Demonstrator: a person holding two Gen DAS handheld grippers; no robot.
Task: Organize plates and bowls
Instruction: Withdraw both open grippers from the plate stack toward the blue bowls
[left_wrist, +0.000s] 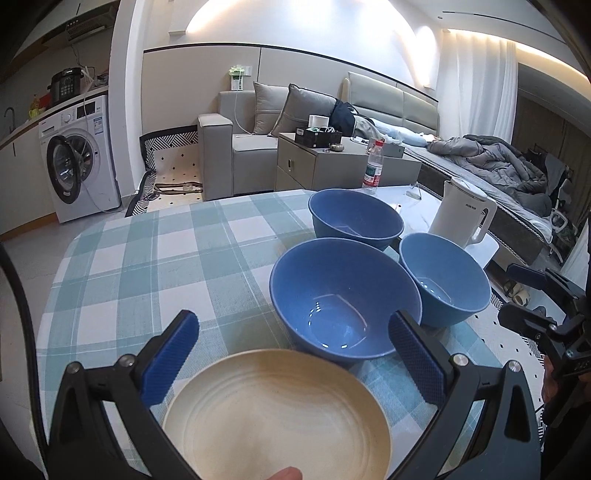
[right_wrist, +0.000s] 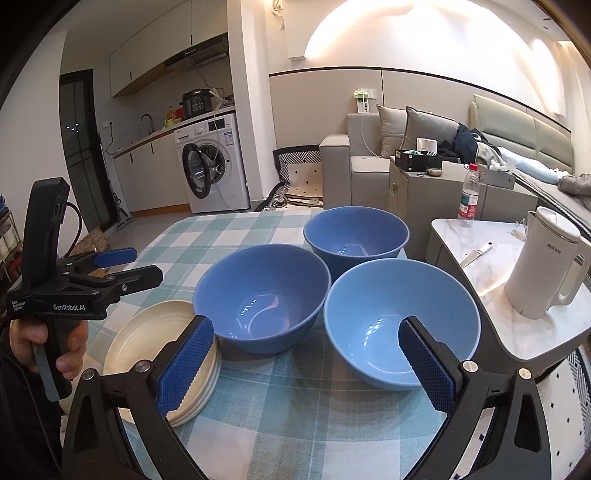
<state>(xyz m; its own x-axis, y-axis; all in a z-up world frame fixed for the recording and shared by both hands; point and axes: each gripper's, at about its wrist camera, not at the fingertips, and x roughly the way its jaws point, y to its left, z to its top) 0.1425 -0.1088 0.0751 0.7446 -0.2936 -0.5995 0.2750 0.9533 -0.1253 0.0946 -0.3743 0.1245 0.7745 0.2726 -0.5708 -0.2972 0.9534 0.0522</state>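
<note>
Three blue bowls stand close together on the checked tablecloth (left_wrist: 147, 266): a near one (left_wrist: 343, 295), a far one (left_wrist: 354, 218) and a lighter one (left_wrist: 443, 273) to the right. A stack of cream plates (left_wrist: 277, 410) lies just in front of them. My left gripper (left_wrist: 295, 354) hovers open over the plates' far rim and holds nothing. My right gripper (right_wrist: 306, 365) is open too, in front of the left bowl (right_wrist: 262, 295) and the lighter bowl (right_wrist: 399, 317). Its right pad (right_wrist: 424, 369) overlaps that bowl's rim. The plate stack (right_wrist: 162, 350) sits at its left.
A white kettle (right_wrist: 543, 273), a water bottle (right_wrist: 469, 199) and a knife (right_wrist: 476, 254) are on the marble side table (right_wrist: 517, 332) to the right of the bowls. A hand (right_wrist: 37, 343) holds the left gripper (right_wrist: 122, 266). A sofa and a washing machine stand behind.
</note>
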